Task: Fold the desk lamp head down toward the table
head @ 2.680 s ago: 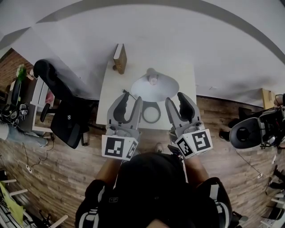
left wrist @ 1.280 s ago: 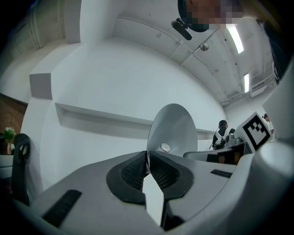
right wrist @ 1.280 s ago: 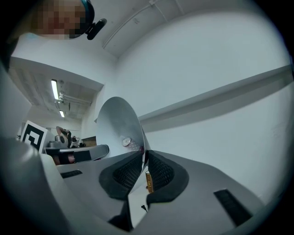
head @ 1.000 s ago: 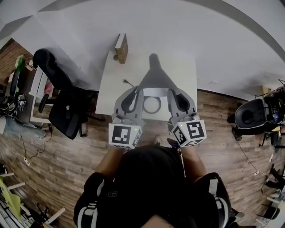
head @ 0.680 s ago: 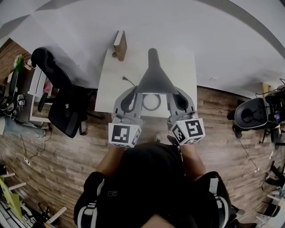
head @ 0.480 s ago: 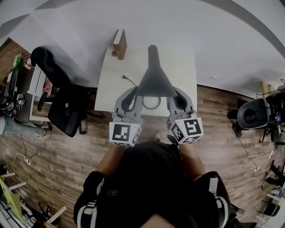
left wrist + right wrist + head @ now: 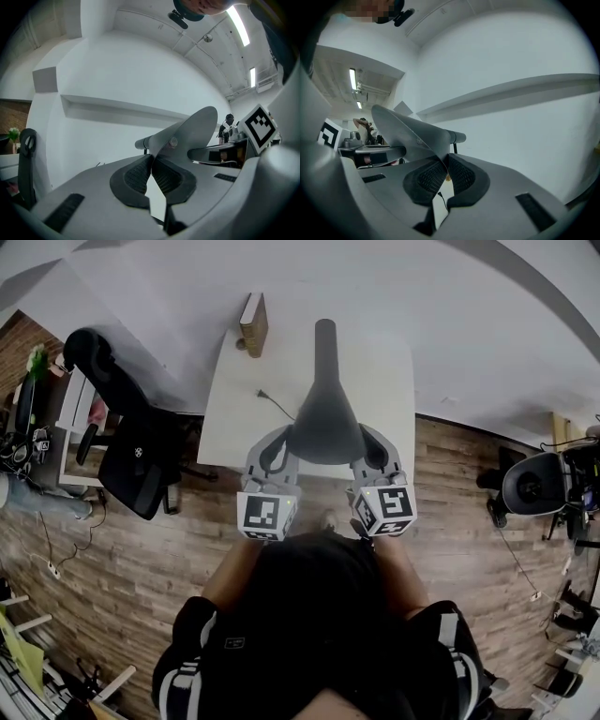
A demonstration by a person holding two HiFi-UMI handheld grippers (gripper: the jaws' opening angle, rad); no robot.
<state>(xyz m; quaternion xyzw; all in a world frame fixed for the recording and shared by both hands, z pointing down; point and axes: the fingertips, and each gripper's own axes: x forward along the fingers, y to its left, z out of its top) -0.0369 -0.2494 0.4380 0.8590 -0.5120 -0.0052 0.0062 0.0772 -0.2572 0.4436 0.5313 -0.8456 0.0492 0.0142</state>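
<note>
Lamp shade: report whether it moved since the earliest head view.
Yes. The lamp shade has tipped from face-up to face-down, toward the table's near edge.

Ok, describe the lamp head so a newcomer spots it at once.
Find the white table; the lamp head is the grey cone over its near edge, narrowing to a tube toward the wall. Unlike the brown block at the far left corner and the thin cable, its wide rim is pinched by the left gripper and the right gripper, whose jaws have just been closing.
</note>
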